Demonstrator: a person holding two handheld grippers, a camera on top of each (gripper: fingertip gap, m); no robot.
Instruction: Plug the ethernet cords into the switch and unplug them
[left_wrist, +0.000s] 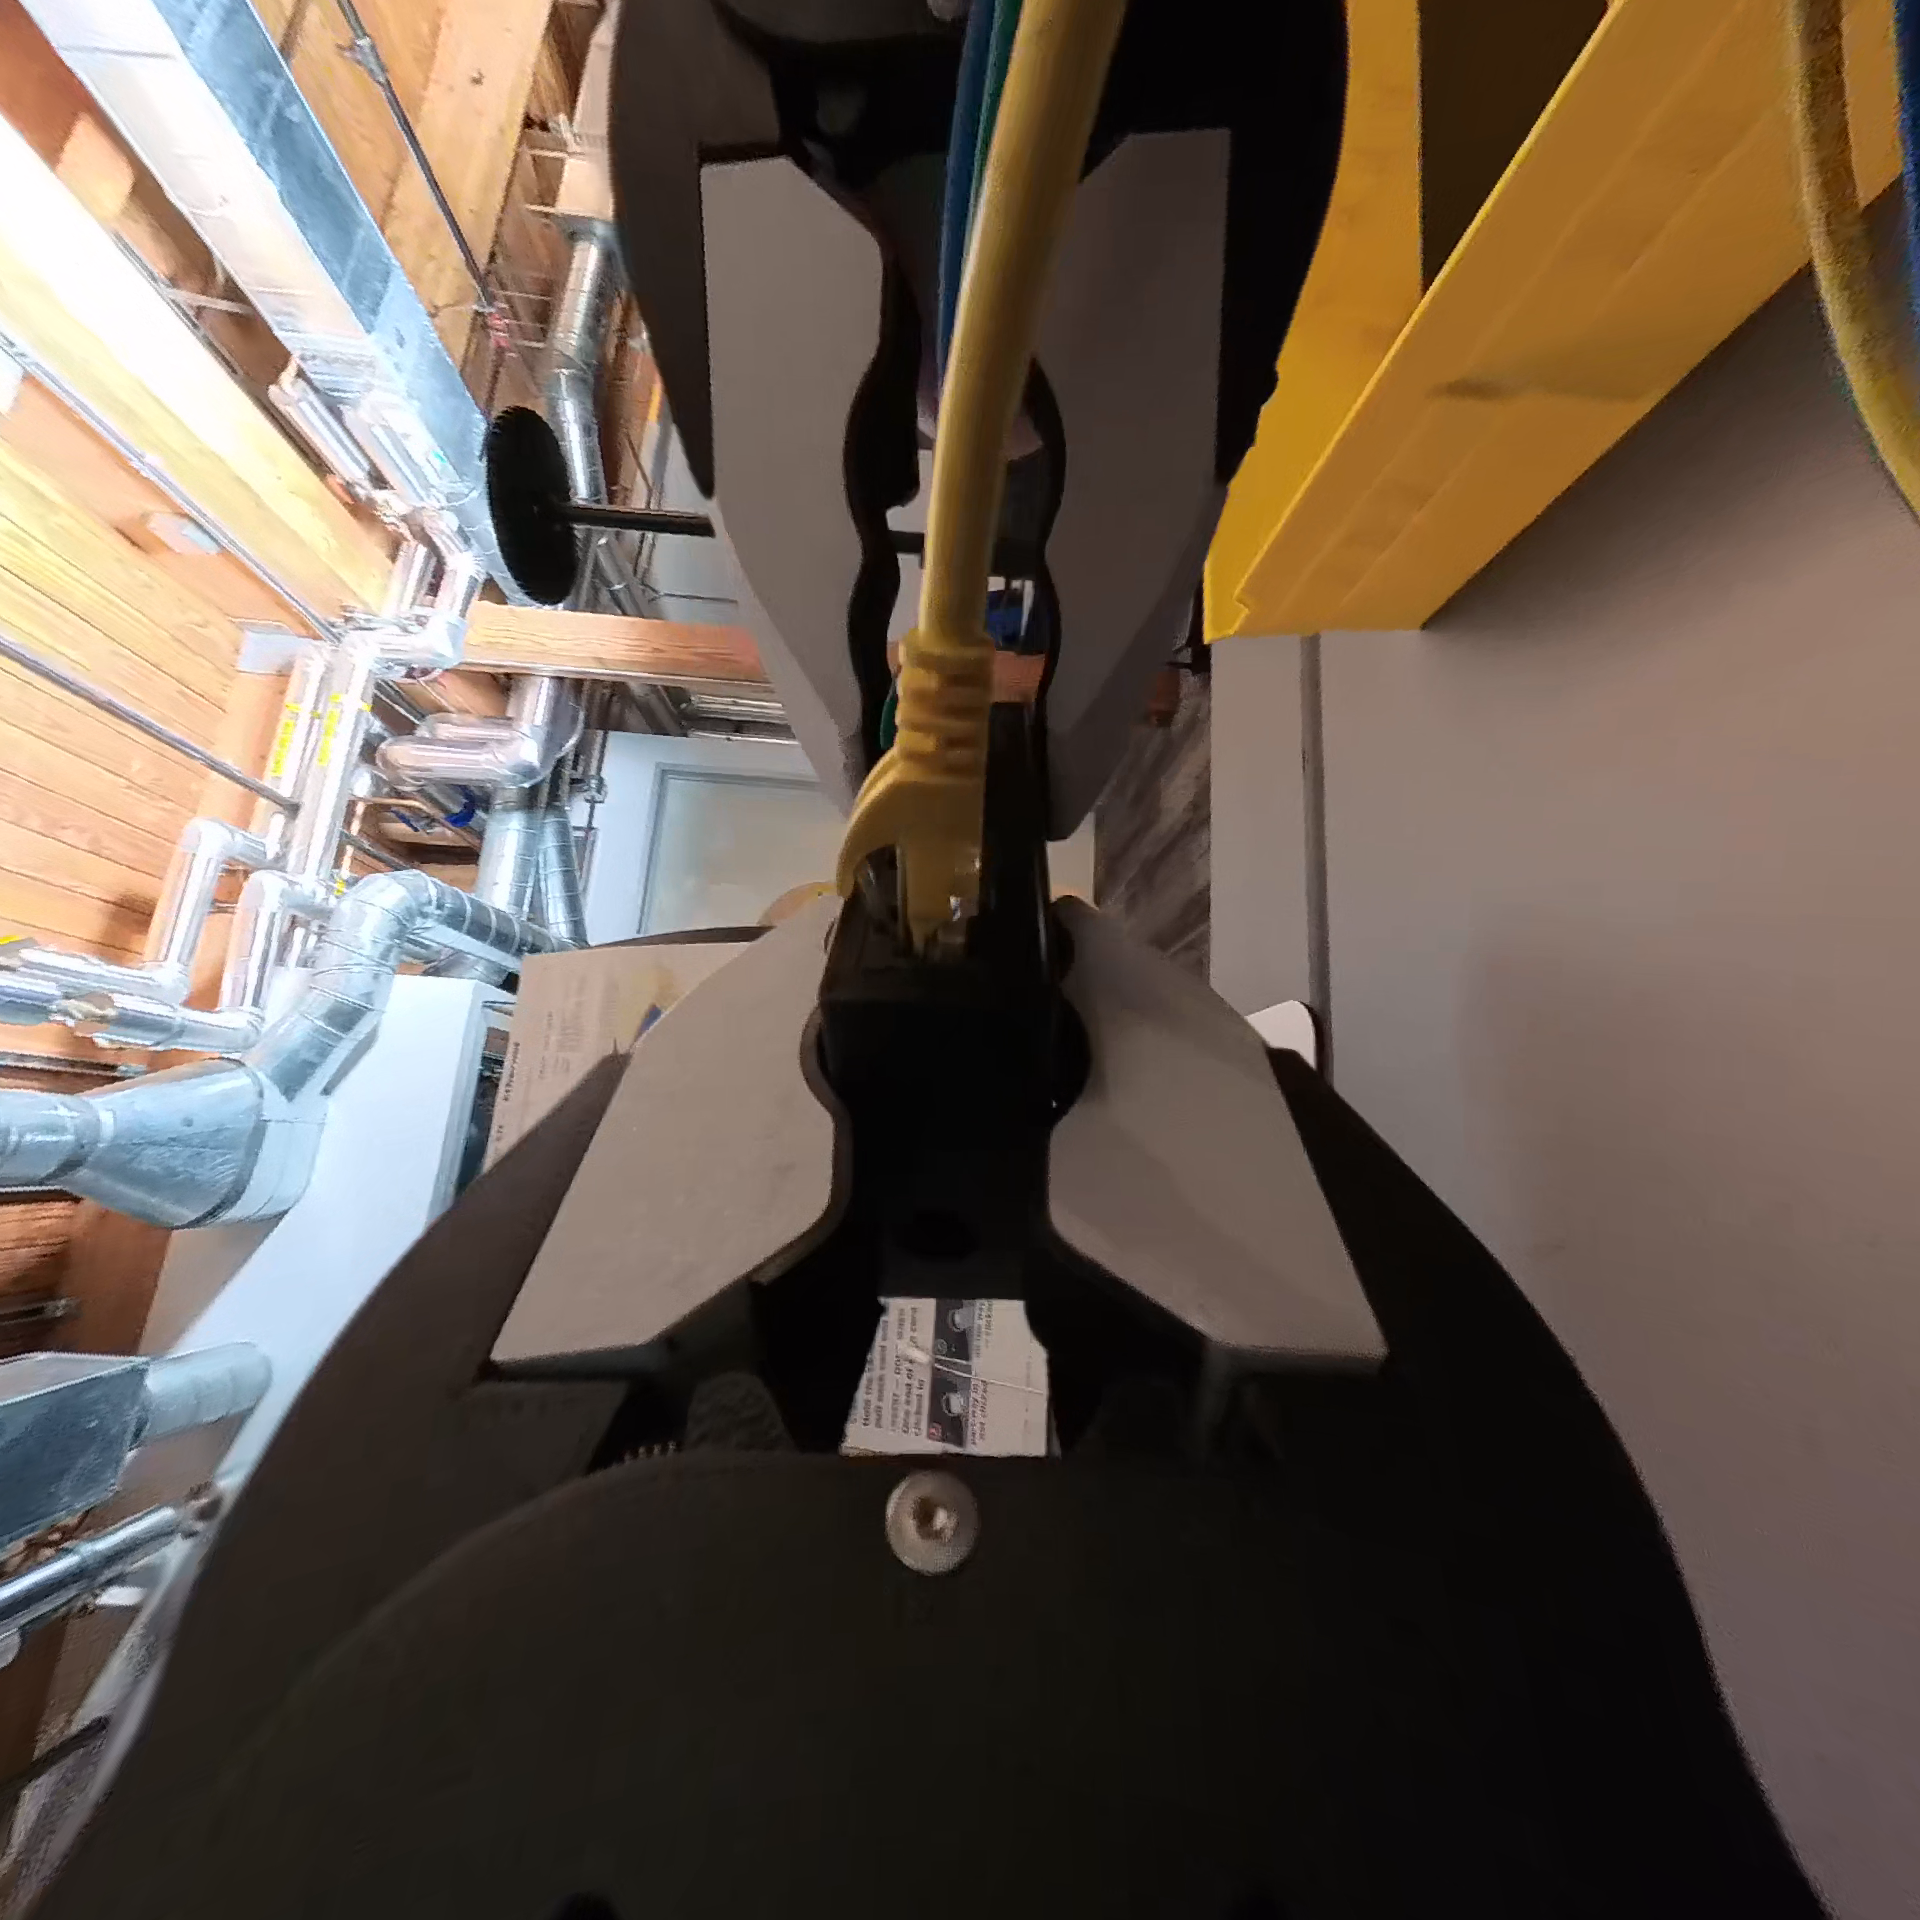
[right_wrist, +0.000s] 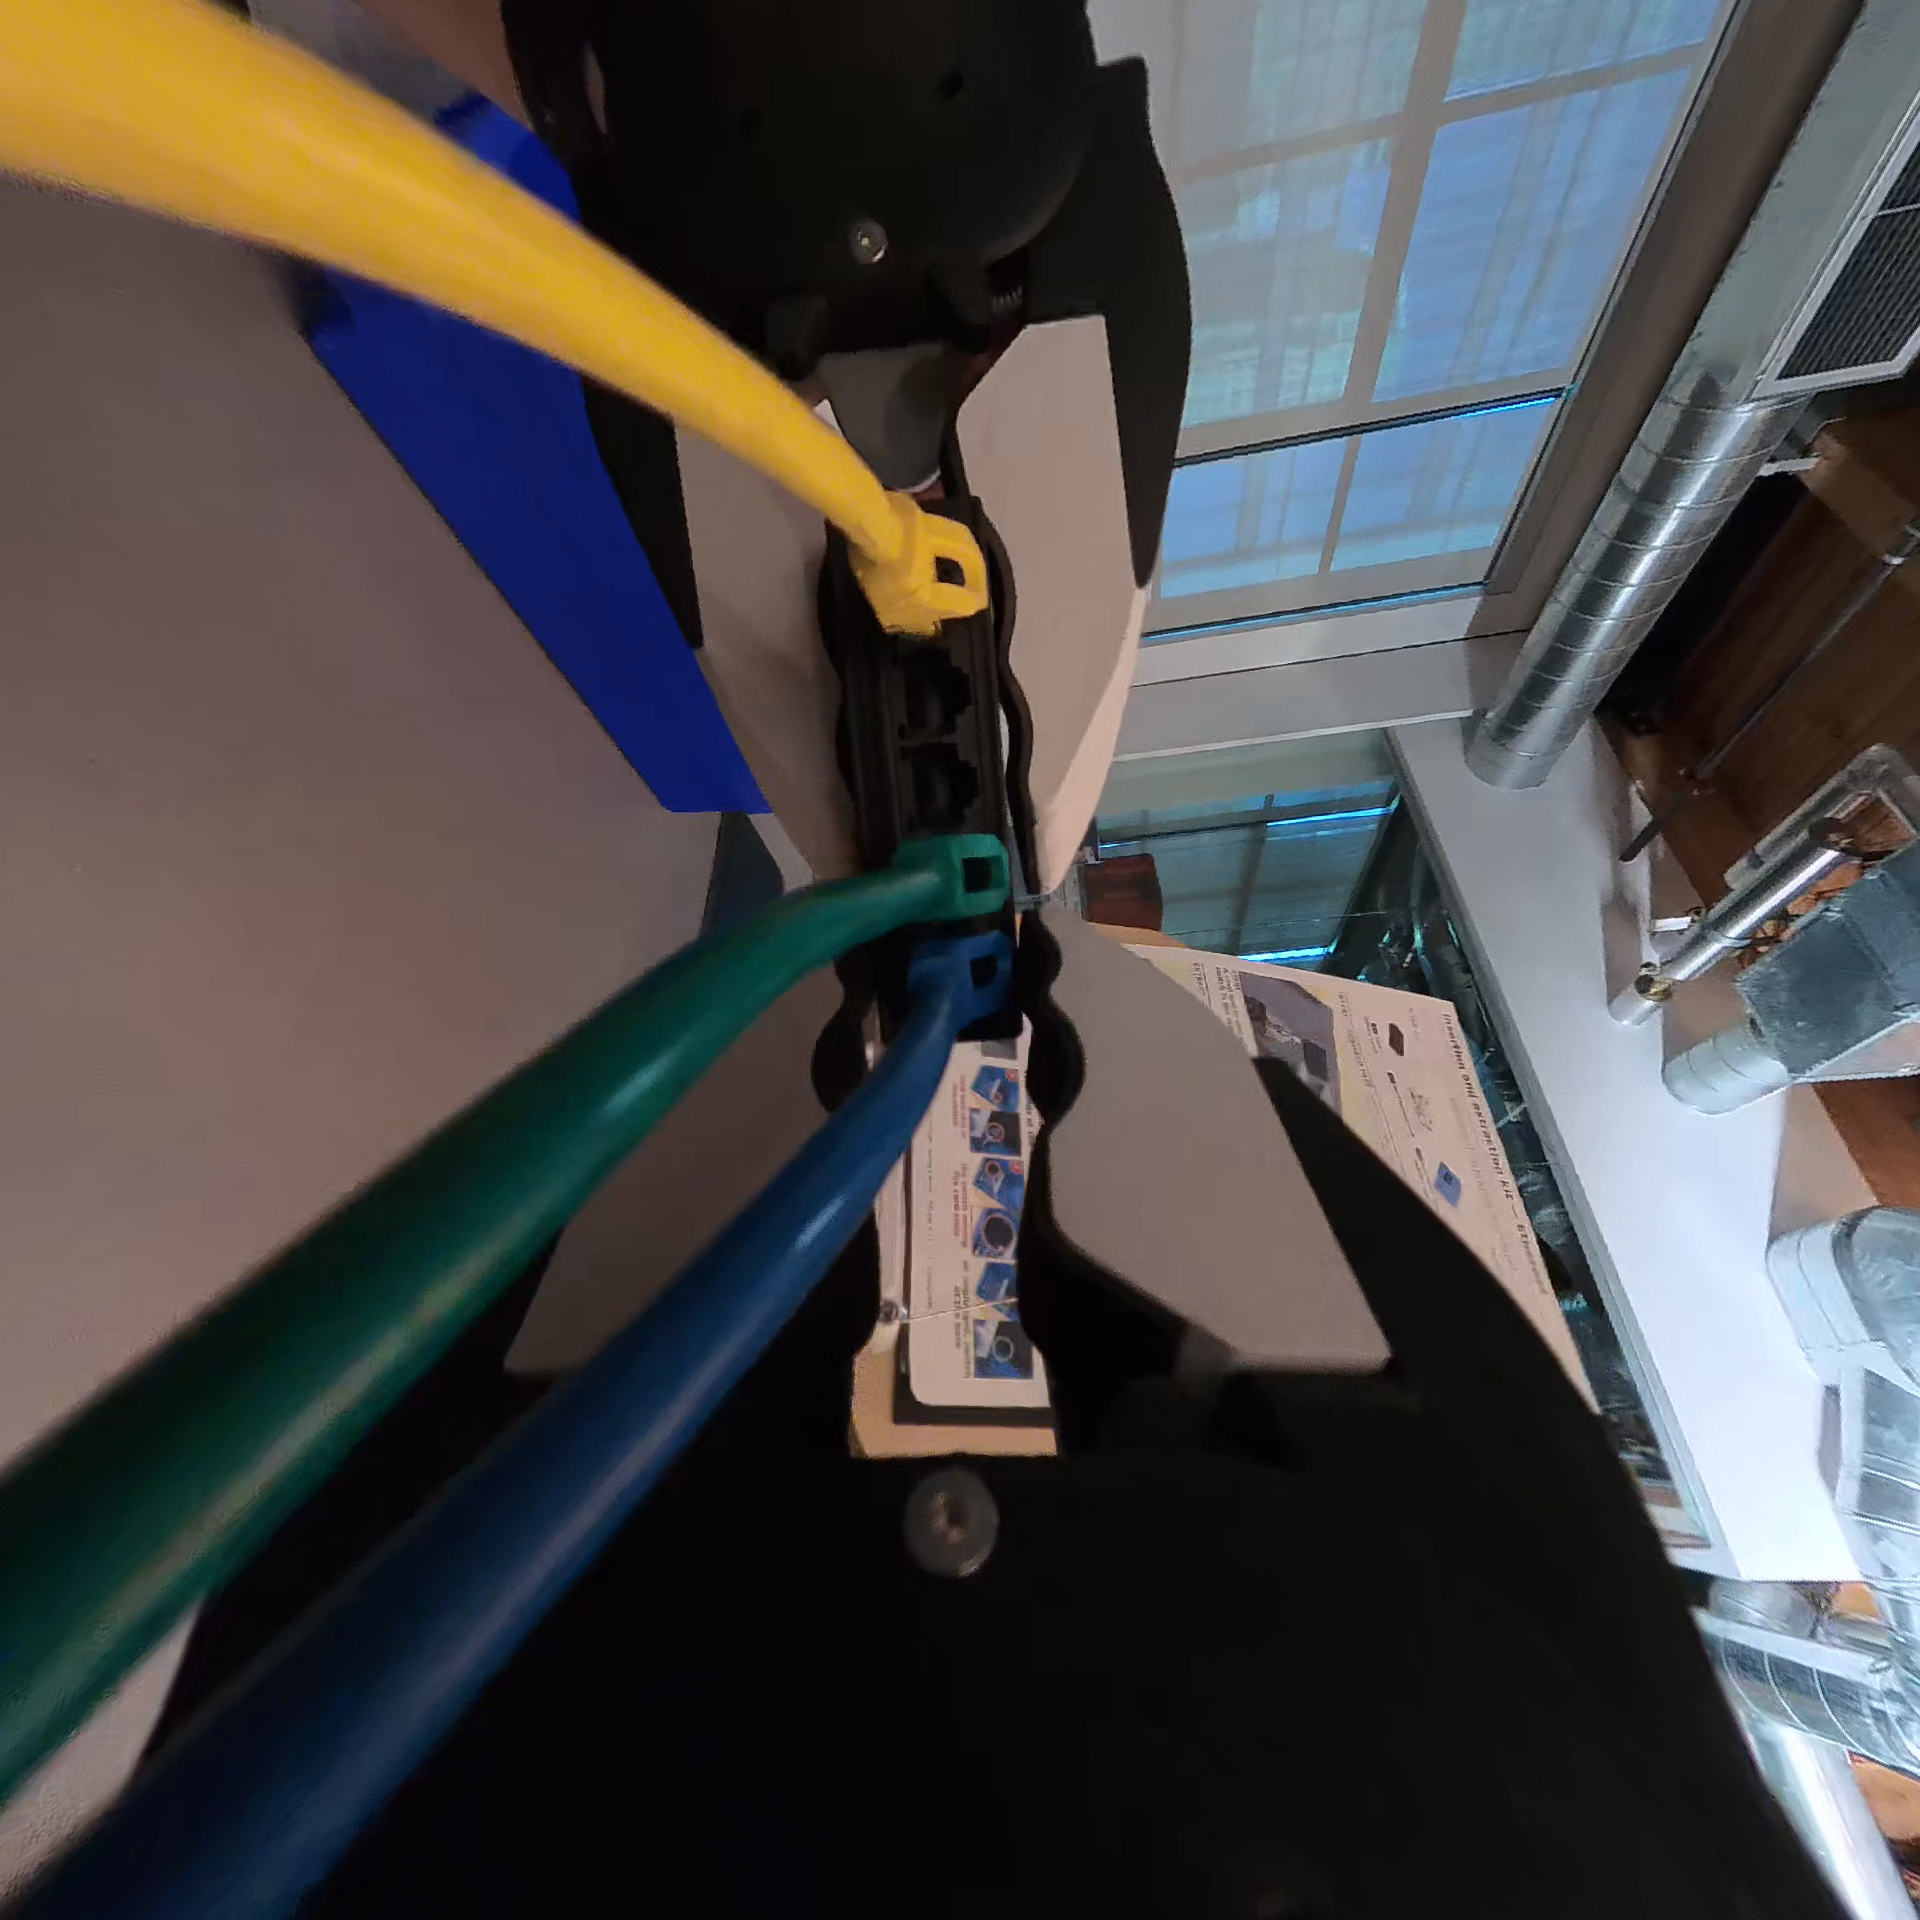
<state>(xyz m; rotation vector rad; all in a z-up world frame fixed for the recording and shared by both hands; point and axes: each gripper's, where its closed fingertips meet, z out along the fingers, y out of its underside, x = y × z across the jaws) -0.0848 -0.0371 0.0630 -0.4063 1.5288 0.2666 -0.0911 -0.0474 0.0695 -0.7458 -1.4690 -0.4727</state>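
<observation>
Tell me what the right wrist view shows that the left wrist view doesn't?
Only the right wrist view shows the green cord and blue cord plugged in, two empty ports between them and the yellow one, and windows. Only the left shows ceiling ducts and a yellow bin. Both show the yellow cord plugged into the black switch, which both jaws grip.

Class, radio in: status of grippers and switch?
Both grippers, left and right, shut on black switch. Yellow, green, blue cords plugged; two ports empty. Nothing obstructing.
</observation>
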